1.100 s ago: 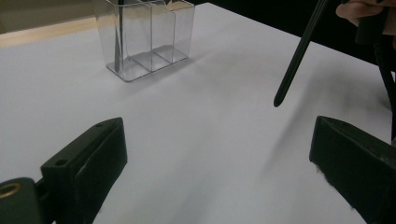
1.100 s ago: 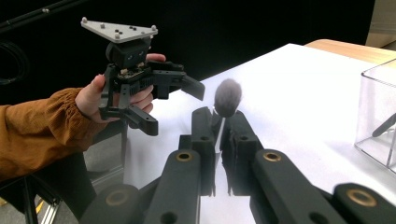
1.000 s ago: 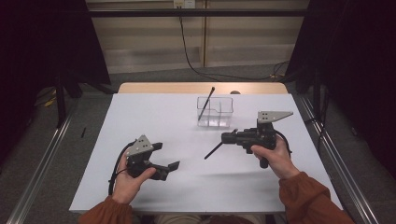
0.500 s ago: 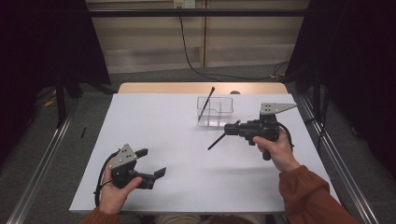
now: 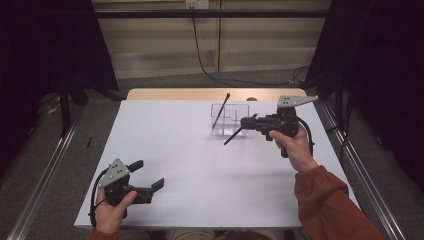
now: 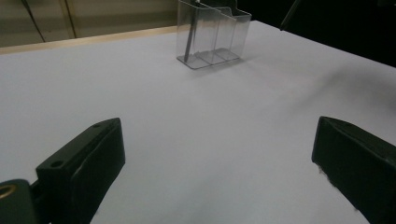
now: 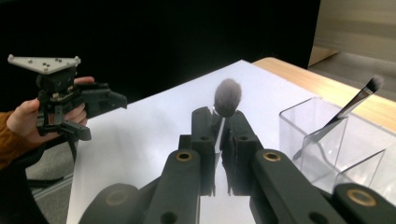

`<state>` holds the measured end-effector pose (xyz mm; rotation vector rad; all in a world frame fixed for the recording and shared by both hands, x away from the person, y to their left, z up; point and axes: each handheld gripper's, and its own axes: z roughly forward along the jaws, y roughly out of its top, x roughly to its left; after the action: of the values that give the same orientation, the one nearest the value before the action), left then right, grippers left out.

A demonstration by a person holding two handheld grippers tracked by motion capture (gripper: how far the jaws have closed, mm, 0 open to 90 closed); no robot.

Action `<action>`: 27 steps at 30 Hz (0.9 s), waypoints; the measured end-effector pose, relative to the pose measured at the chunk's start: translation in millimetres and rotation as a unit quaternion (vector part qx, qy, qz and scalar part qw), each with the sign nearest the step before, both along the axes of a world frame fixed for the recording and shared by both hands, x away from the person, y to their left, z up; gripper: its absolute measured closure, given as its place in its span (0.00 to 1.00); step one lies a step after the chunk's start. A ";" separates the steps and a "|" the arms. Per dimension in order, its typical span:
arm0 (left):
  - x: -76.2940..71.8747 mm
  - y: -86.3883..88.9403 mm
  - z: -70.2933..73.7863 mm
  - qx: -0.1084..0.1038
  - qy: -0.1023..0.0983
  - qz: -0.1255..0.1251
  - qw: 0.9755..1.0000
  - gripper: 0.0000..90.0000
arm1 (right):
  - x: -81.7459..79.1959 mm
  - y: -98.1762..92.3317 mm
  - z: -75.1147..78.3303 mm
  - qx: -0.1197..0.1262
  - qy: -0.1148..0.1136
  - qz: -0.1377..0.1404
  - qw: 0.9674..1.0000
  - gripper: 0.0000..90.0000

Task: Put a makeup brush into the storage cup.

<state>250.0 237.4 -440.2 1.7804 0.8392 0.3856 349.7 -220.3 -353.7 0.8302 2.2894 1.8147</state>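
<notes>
Brush (image 5: 234, 136) between right gripper (image 5: 246, 122) pads

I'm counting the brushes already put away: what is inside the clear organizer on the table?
One makeup brush leans in an end compartment of the clear organizer, bristles up. The other compartments look empty. The right gripper holds a second brush outside it.

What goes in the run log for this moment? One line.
right tongs: shut on makeup brush | left tongs: open, empty | clear organizer: one brush inside
</notes>
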 end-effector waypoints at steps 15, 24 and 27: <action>2.3 1.4 -4.7 -0.012 -0.031 0.022 0.999 0.02 | 29.6 5.6 16.9 -0.017 -0.008 -0.024 1.000 0.93; 5.1 0.8 -4.1 -0.014 -0.029 0.016 0.999 0.03 | 46.5 8.2 28.0 -0.014 -0.016 -0.033 0.999 0.93; 5.4 1.3 -3.7 -0.014 -0.030 0.014 0.999 0.03 | 53.5 9.6 31.2 -0.016 -0.017 -0.037 0.999 0.93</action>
<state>255.3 238.7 -443.9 1.7242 0.8242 0.4427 403.2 -210.6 -322.5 0.8613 2.2293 1.7430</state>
